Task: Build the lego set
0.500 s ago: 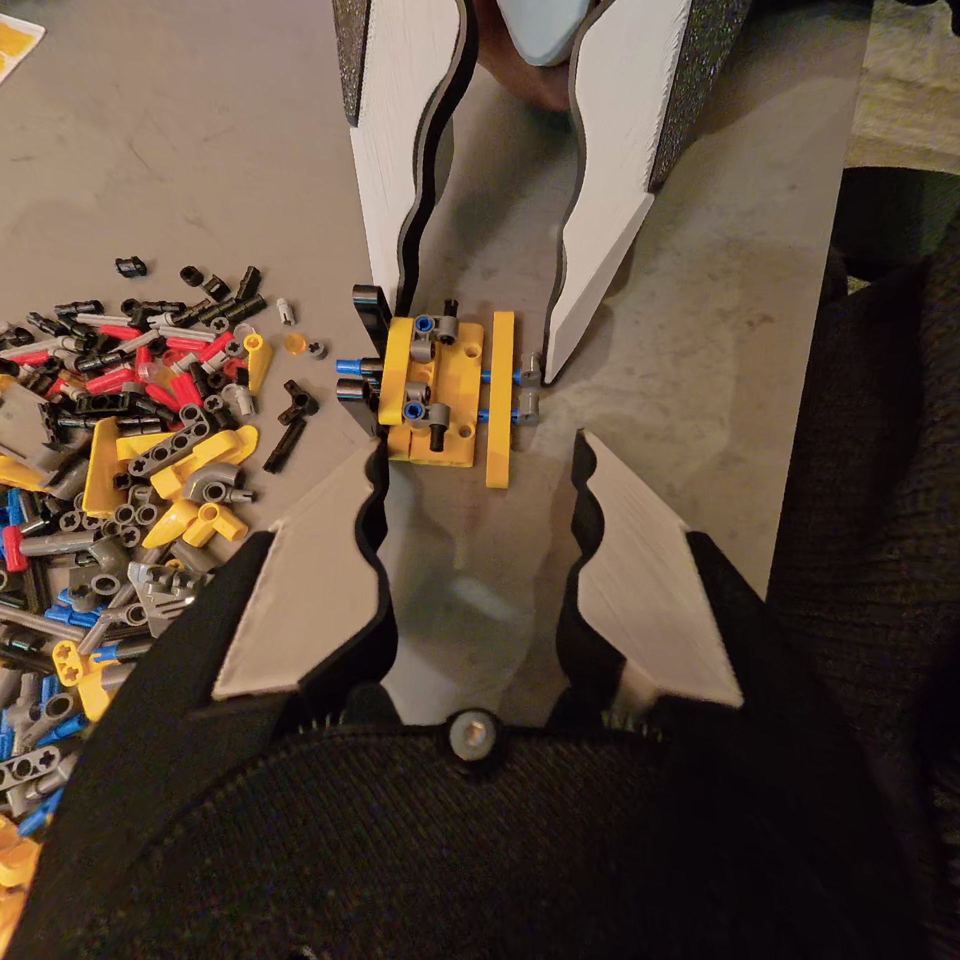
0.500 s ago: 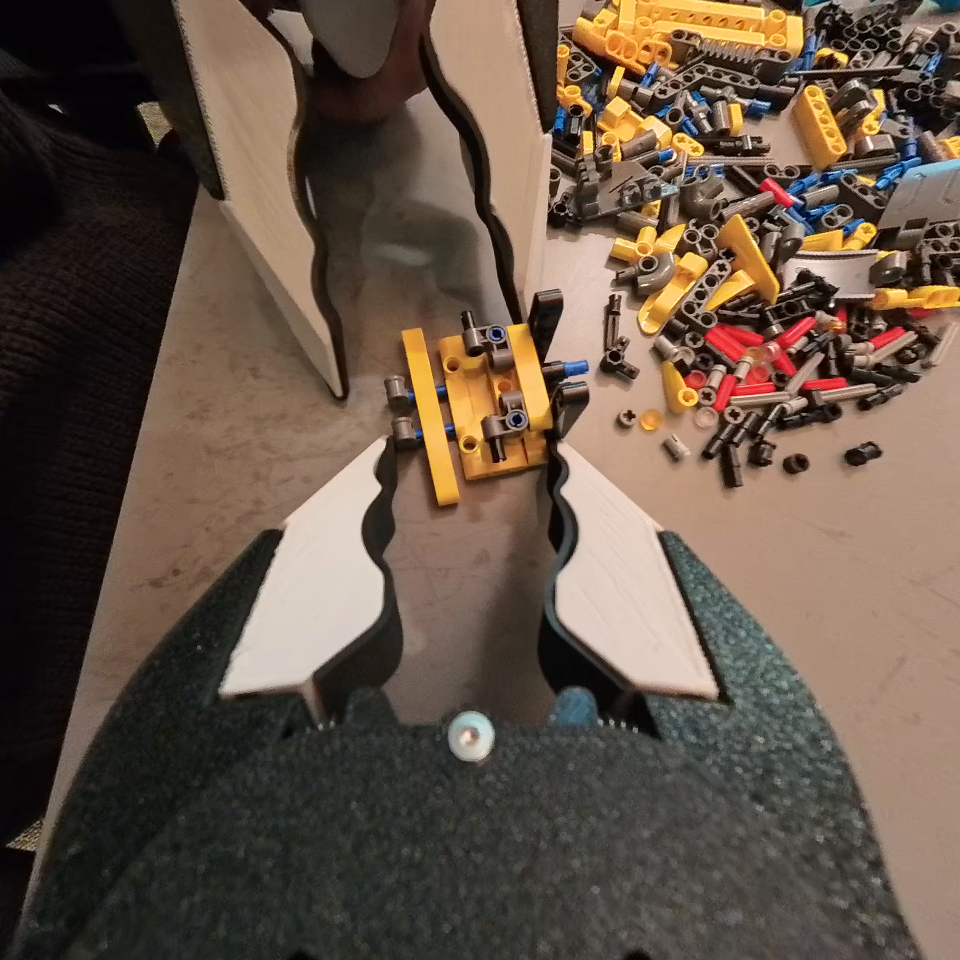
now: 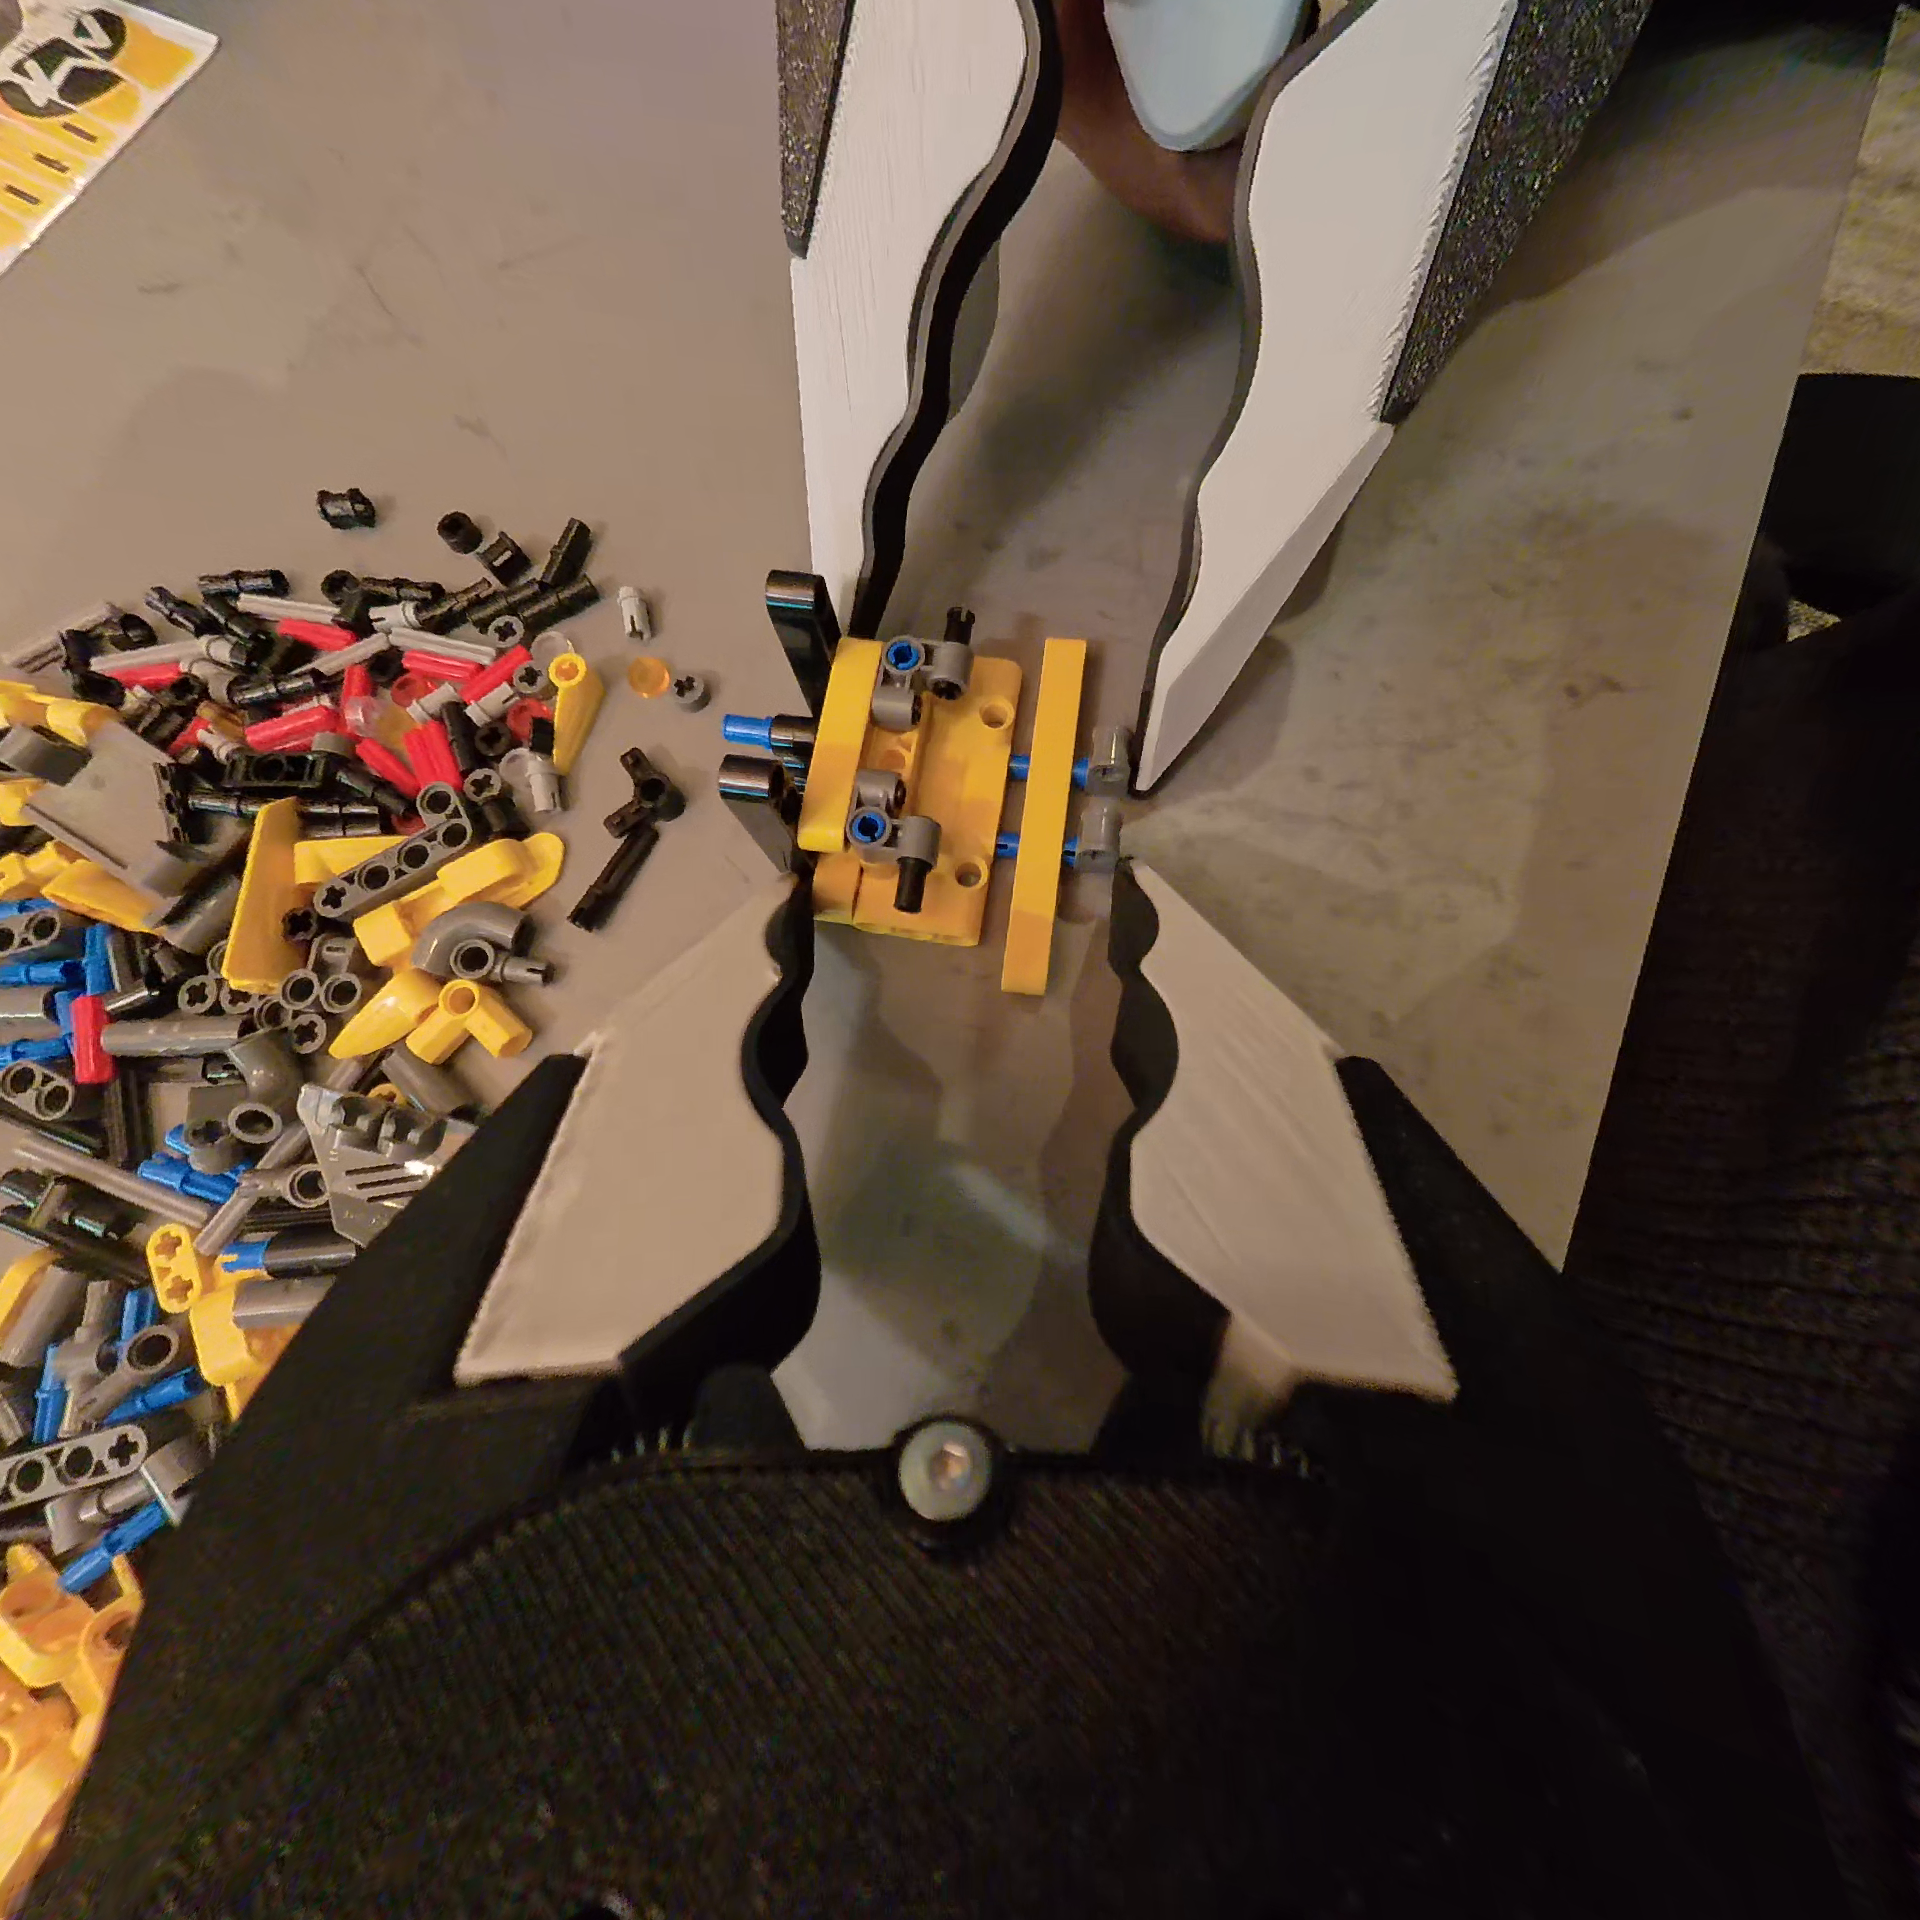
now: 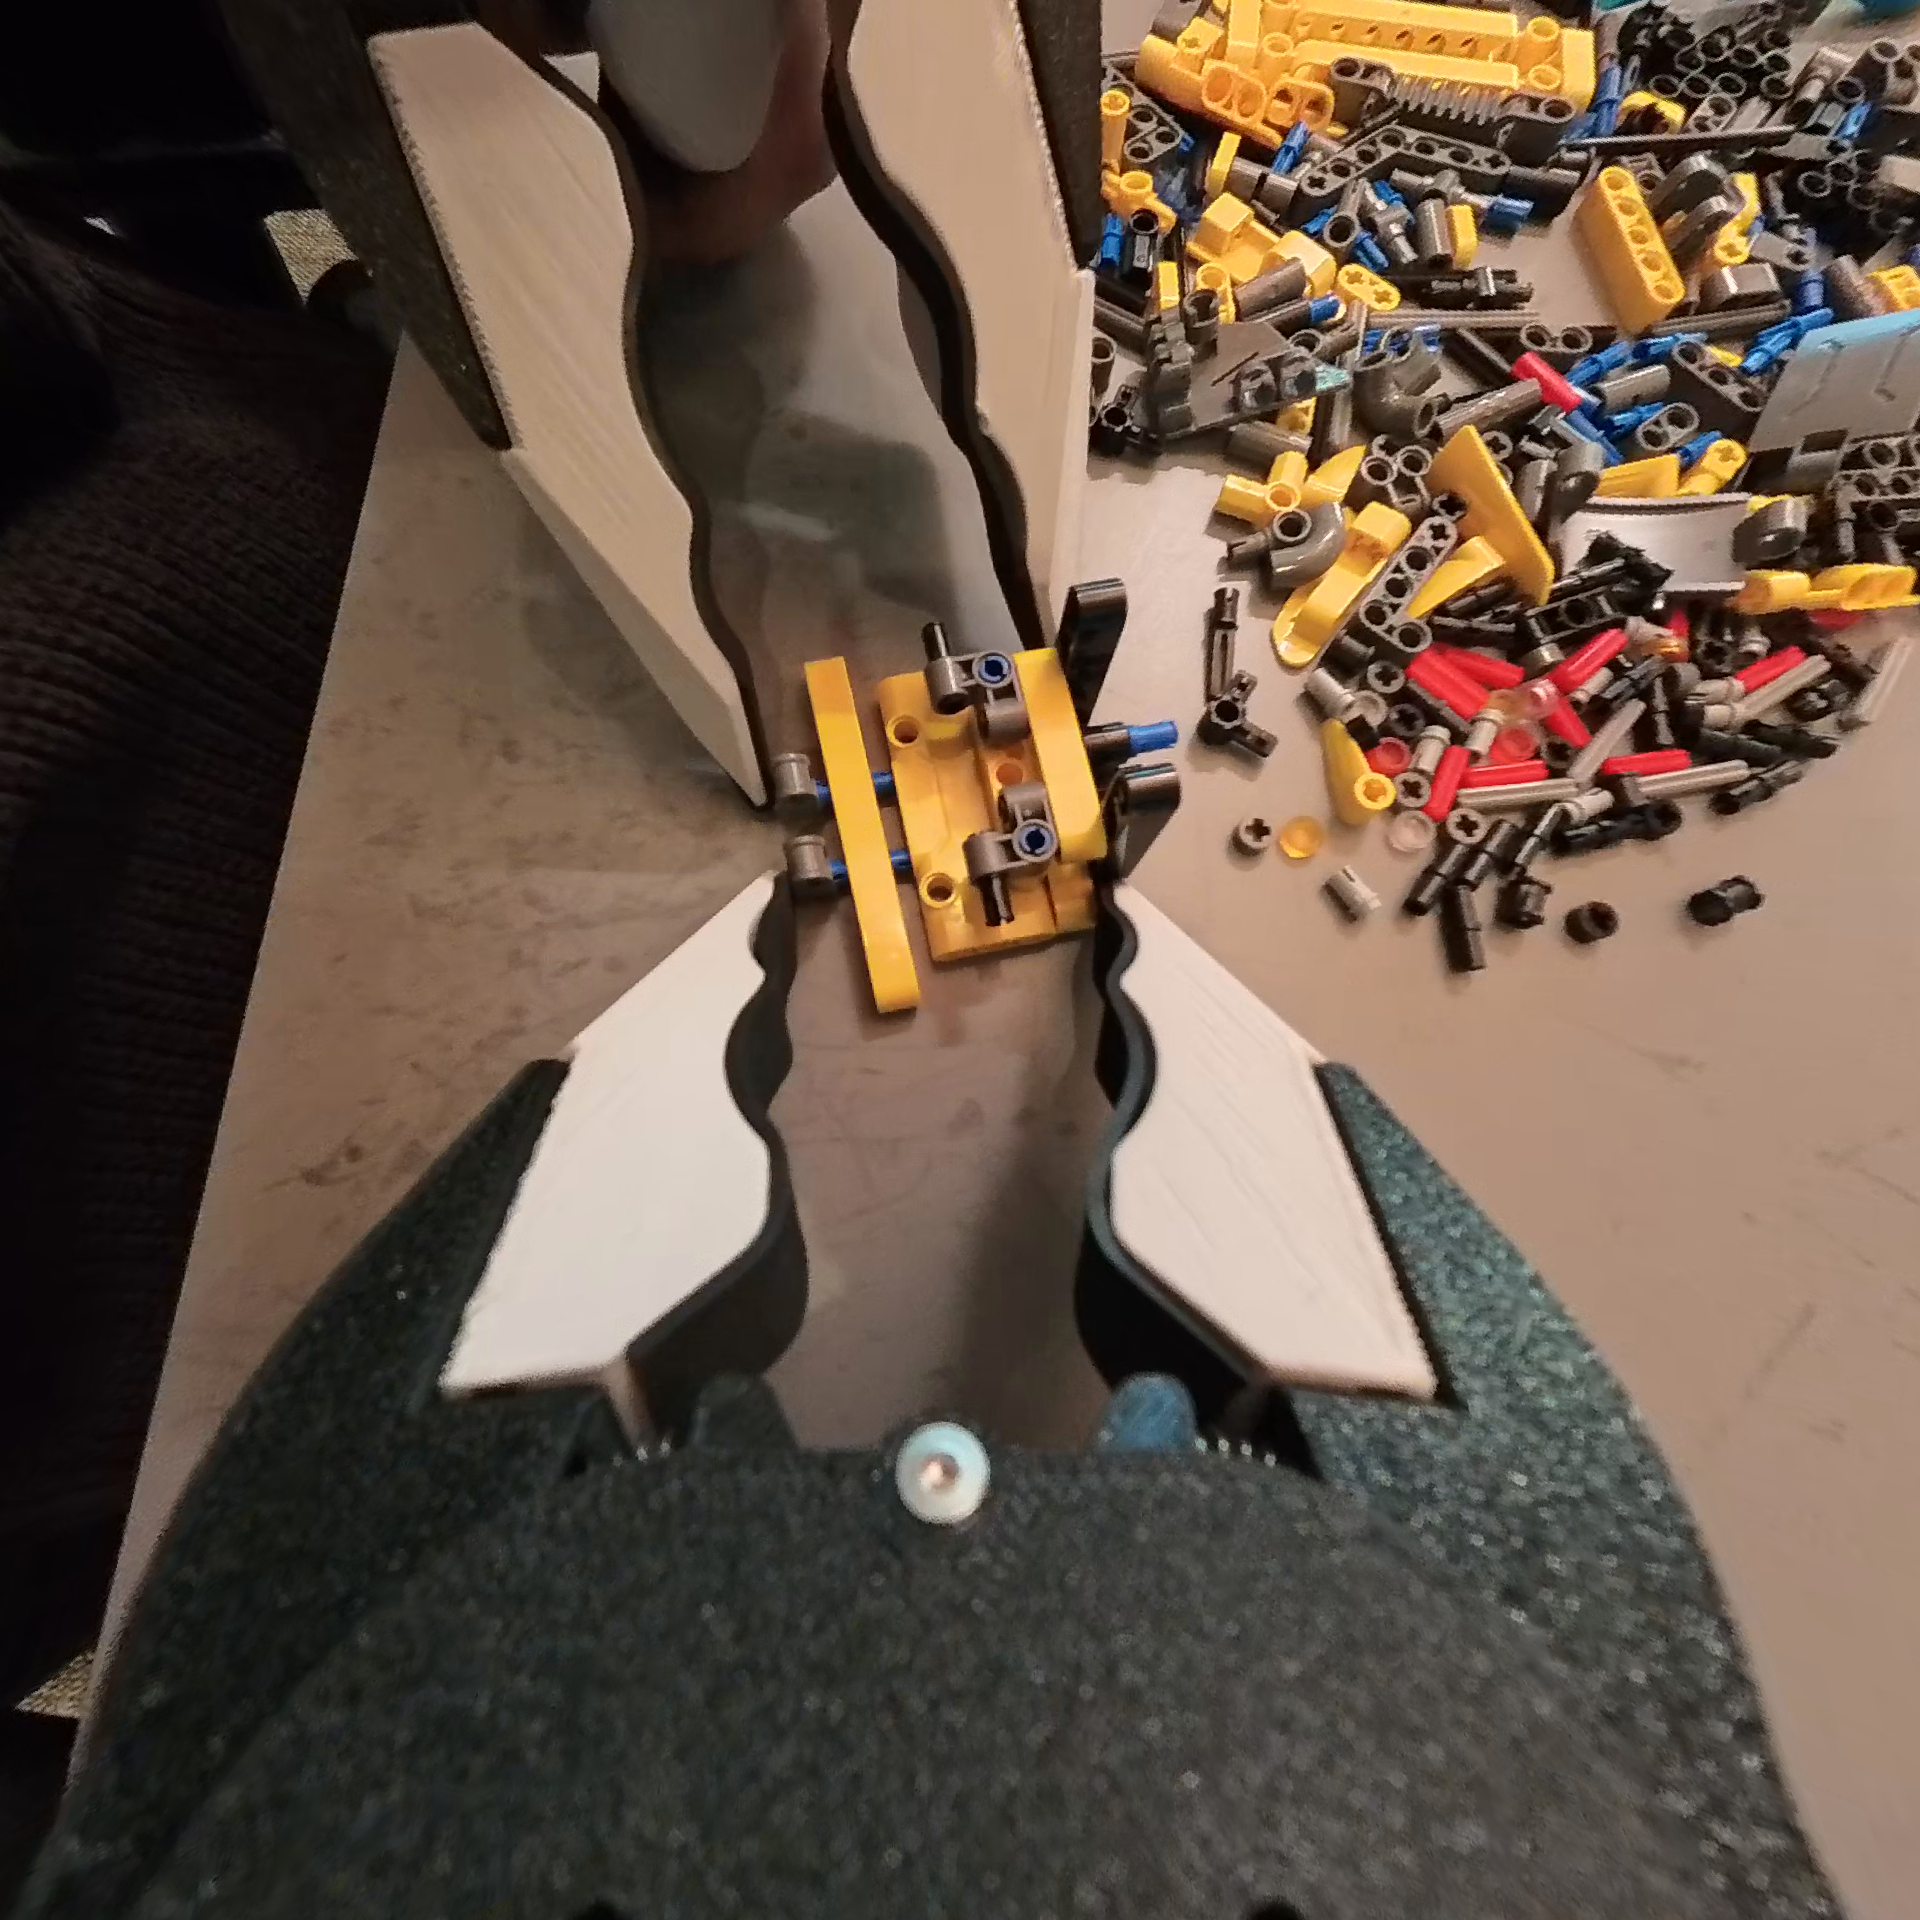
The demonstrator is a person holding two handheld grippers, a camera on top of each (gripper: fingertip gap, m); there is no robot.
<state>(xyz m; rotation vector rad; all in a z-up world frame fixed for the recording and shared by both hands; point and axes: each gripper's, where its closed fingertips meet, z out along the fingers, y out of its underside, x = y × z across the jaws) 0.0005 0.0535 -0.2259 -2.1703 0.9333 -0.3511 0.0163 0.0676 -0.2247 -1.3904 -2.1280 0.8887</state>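
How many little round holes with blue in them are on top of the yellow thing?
2. On the yellow assembly, one blue-filled hole sits at the end toward the right gripper, the other toward the left gripper. More may be hidden underneath.

grey table [image 3: 416, 343], loose brick pile [image 3: 260, 883], sticker sheet [image 3: 62, 114]

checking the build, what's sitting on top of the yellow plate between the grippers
On the yellow plate sit two grey connectors with blue pins and black pins. Whatever lies beneath the plate is hidden.
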